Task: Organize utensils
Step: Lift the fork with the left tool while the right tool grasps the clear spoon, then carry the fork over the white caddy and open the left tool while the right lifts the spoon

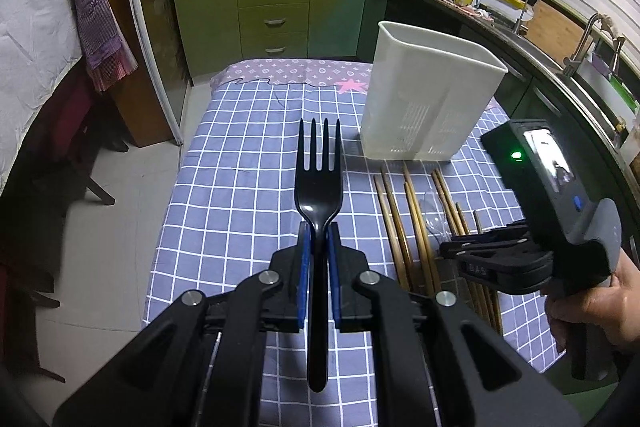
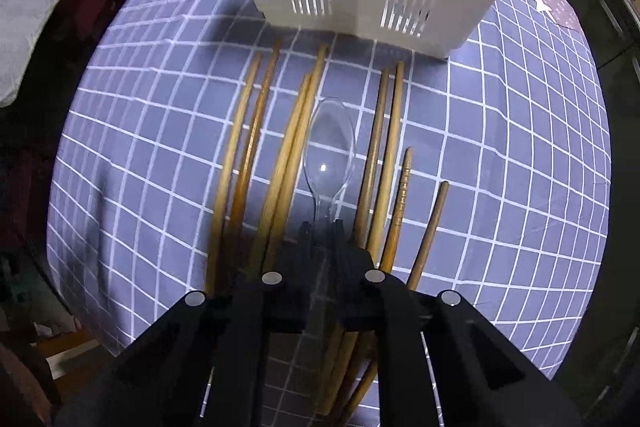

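On the checked blue-grey tablecloth [image 1: 224, 187], a white plastic utensil holder [image 1: 428, 99] with slotted walls stands upright. Just in front of it lie wooden chopsticks [image 2: 288, 147], slim and tapered, roughly parallel. Left gripper [image 1: 319, 231]: jaws clamped on the neck of a glossy black plastic fork [image 1: 319, 183], tines forward. Right gripper [image 2: 322, 227]: jaws closed on the handle of a clear plastic spoon [image 2: 328, 143], bowl among the chopsticks.

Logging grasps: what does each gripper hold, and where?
Left gripper: black fork, by its neck. Right gripper: clear spoon, by its handle.
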### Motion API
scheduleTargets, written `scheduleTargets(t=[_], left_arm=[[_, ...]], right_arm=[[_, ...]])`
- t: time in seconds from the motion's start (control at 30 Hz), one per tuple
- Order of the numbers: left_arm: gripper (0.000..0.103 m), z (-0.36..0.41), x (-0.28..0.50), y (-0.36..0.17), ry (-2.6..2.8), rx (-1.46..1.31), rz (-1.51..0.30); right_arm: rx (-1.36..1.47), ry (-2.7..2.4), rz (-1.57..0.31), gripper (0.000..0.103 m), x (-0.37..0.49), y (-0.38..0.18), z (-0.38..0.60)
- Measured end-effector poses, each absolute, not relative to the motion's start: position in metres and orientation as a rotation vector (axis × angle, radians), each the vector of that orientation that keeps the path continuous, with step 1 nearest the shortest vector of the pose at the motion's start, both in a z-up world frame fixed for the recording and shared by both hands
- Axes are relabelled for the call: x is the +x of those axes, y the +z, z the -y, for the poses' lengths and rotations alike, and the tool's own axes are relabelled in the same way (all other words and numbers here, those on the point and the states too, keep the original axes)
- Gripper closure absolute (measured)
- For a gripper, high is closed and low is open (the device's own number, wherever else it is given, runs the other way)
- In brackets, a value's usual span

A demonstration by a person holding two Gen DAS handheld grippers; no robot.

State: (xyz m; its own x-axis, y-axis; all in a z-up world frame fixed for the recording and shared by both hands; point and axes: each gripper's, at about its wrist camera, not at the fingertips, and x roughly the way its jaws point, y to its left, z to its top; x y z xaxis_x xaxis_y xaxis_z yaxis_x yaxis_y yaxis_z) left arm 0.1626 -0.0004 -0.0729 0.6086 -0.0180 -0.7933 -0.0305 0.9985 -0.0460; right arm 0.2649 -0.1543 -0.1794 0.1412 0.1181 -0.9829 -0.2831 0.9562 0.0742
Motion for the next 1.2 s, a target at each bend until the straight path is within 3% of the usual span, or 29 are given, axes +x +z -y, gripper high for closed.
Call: scheduleTargets(t=[0.23,0.4,0.63,0.9,1.13,1.2], left_arm=[[0.094,0.001,0.181,-0.04,-0.029,-0.094,-0.86],[0.094,0.015,0.223,0.016,-0.124,-0.132,-0.721],[0.094,0.05,0.288,0.06,-0.202,-0.154,-0.496],[0.094,0.079,0.339,0.034,-0.12,-0.097,-0.43],[0.094,0.081,0.344,-0.016,-0.087,-0.057,-0.502],[0.09,0.08,0.345,-0.027,-0.09,-0.052,-0.528]], right_arm=[[-0.023,0.406,-1.188,0.093,0.234,-0.115,0.182],[0.105,0.413,-0.919,0.093,0.217,-0.048,0.222],[0.198,0.395,-0.753,0.093,0.206,-0.005,0.284],[0.242,0.358,-0.684,0.093,0.204,0.01,0.339],[0.279,0.39,-0.627,0.093,0.226,0.03,0.33],[0.281,0.394,-0.613,0.093,0.238,0.036,0.325]])
